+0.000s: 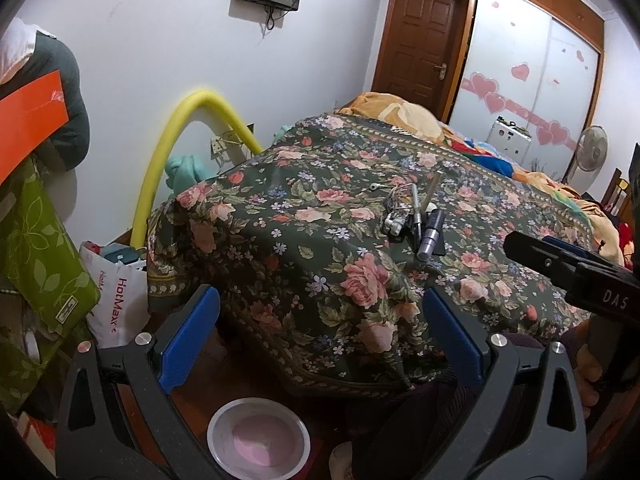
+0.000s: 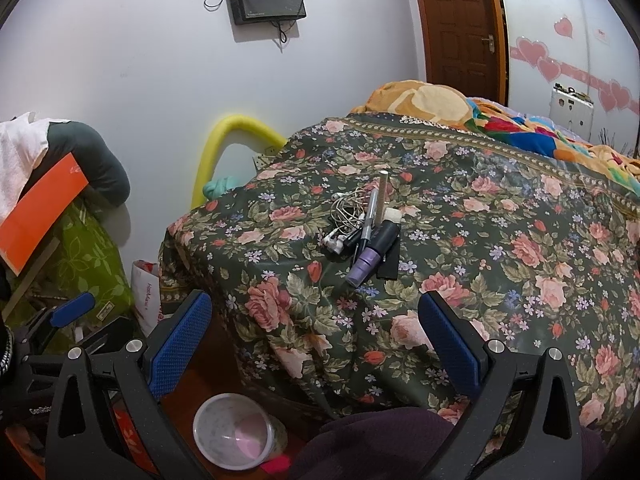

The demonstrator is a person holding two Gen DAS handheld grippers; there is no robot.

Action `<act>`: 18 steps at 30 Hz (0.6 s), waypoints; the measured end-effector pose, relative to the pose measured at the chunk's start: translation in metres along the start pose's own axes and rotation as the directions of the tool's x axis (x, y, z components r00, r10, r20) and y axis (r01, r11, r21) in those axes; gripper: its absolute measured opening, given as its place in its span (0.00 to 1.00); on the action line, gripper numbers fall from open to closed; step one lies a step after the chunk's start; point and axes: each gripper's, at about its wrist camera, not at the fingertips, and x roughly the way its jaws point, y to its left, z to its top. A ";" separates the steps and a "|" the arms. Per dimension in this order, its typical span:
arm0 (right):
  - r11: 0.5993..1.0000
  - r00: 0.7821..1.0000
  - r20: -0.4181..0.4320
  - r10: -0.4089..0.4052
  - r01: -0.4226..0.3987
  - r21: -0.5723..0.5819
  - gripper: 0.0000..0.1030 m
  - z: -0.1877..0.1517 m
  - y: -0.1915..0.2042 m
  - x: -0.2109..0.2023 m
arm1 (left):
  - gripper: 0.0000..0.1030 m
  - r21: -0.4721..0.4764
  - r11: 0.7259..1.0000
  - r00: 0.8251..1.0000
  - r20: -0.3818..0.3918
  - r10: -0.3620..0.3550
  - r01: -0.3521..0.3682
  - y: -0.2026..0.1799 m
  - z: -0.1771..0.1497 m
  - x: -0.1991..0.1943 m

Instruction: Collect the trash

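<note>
A small pile of items lies on the floral bedcover: tangled white earphones, pens, a purple tube and a flat black piece. The left wrist view shows the same pile. On the floor by the bed corner stands a white round cup with a pink bottom, also in the right wrist view. My left gripper is open and empty, hanging above the cup and short of the bed corner. My right gripper is open and empty, a little short of the pile.
Left of the bed are a green leaf-print bag, an orange card, a white HotMax bag and a bent yellow foam tube. Orange and coloured bedding lies beyond the floral cover. A dark sleeve is at the bottom.
</note>
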 end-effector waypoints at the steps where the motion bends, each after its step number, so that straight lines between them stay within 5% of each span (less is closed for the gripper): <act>1: 1.000 1.000 0.000 -0.007 0.007 -0.005 1.00 0.001 -0.001 0.001 | 0.99 -0.009 1.000 1.000 -0.008 0.001 -0.001 0.001 0.000 0.003; 10: 0.999 1.000 0.002 -0.026 0.026 0.021 1.00 0.016 -0.019 0.007 | 0.96 -0.055 0.998 0.999 -0.049 -0.001 -0.002 -0.007 0.012 0.027; 18: 0.997 0.997 0.017 -0.070 0.070 0.035 1.00 0.039 -0.050 0.019 | 0.94 -0.072 0.997 1.000 -0.001 -0.014 0.014 -0.037 0.052 0.060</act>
